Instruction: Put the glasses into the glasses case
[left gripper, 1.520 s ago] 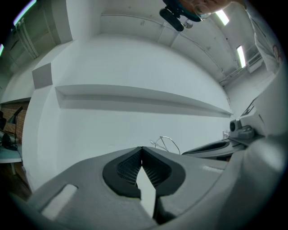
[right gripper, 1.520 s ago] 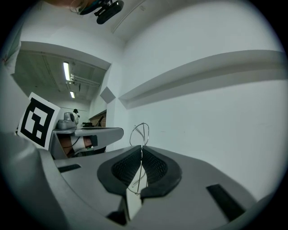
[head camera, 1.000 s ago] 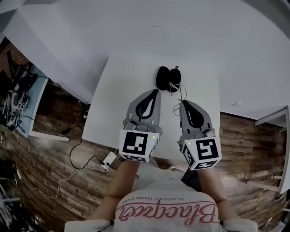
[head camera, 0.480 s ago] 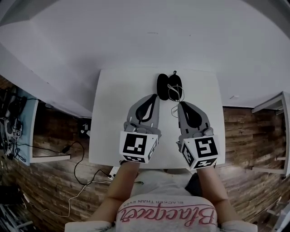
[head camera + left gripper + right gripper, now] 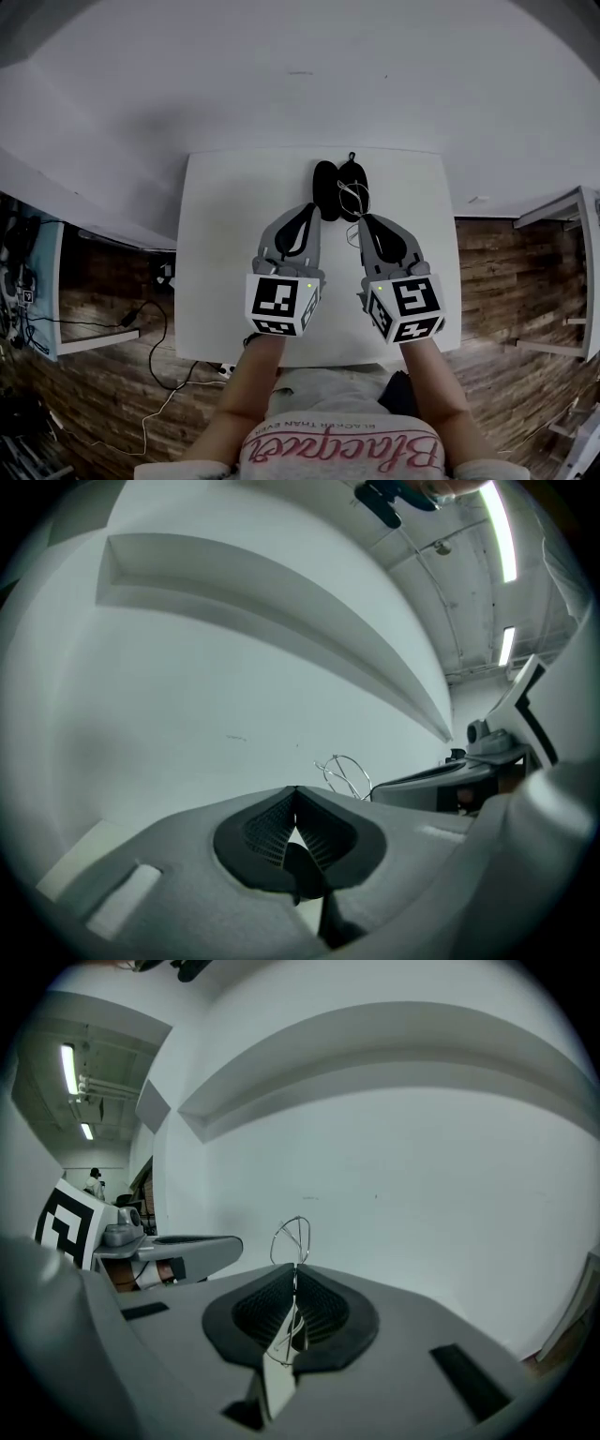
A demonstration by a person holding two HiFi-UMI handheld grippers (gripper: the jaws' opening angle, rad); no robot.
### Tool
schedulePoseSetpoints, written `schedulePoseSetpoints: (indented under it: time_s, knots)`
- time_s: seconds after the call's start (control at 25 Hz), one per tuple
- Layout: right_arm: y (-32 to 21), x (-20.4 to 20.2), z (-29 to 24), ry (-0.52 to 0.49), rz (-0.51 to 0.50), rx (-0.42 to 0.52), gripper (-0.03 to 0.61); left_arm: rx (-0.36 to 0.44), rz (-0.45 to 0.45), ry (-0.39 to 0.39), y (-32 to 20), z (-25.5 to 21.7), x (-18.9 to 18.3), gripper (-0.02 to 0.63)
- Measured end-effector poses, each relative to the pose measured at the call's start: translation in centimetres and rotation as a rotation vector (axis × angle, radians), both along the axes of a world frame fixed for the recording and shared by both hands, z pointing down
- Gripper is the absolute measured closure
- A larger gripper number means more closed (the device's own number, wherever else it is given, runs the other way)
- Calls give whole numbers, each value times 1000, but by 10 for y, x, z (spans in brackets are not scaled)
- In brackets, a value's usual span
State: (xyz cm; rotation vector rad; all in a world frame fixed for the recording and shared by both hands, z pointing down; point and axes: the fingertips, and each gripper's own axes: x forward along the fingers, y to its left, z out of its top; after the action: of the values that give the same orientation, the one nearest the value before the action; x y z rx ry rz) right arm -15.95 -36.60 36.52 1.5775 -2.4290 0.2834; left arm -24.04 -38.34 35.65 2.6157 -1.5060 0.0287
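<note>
An open black glasses case (image 5: 327, 176) lies at the far middle of the white table (image 5: 225, 244), its two halves side by side. My right gripper (image 5: 360, 221) is shut on thin wire-framed glasses (image 5: 354, 196), which hang over the case's right half; whether they touch it I cannot tell. In the right gripper view the wire frame (image 5: 292, 1237) sticks up out of the right gripper (image 5: 292, 1277). My left gripper (image 5: 314, 208) is shut with nothing in it, just short of the case's left half. From the left gripper (image 5: 295, 794) the glasses (image 5: 346, 772) show to the right.
A white wall (image 5: 309, 84) rises straight behind the table's far edge. Wooden floor (image 5: 112, 375) surrounds the table, with cables (image 5: 141, 323) on the left. The right gripper's body (image 5: 441, 785) shows close beside the left one.
Both grippers have moved forward toward the case. The right one has carried the glasses from near the case's front right to over its right half. The head camera's view has shifted.
</note>
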Motion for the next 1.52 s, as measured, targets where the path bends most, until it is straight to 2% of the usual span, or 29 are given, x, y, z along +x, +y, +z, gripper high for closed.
schedulePoseSetpoints:
  time_s: [0.24,0.72,1.08,1.32,1.52]
  knots:
    - [-38,11,35,-60,-3,-111,561,-5,-1,-75,-32,26,9,606]
    - [-107,24,109,-119,37,-348,561,-48,35,-98,-101,60,33,606]
    - [-132,37,173,-128,92,-545,560,-97,34,-114,-125,92,37,606]
    - [-140,42,199,-123,122,-622,560,-119,23,-116,-129,103,36,606]
    - [-148,48,208,-65,158,-637,560,-131,23,-130,-128,108,37,607]
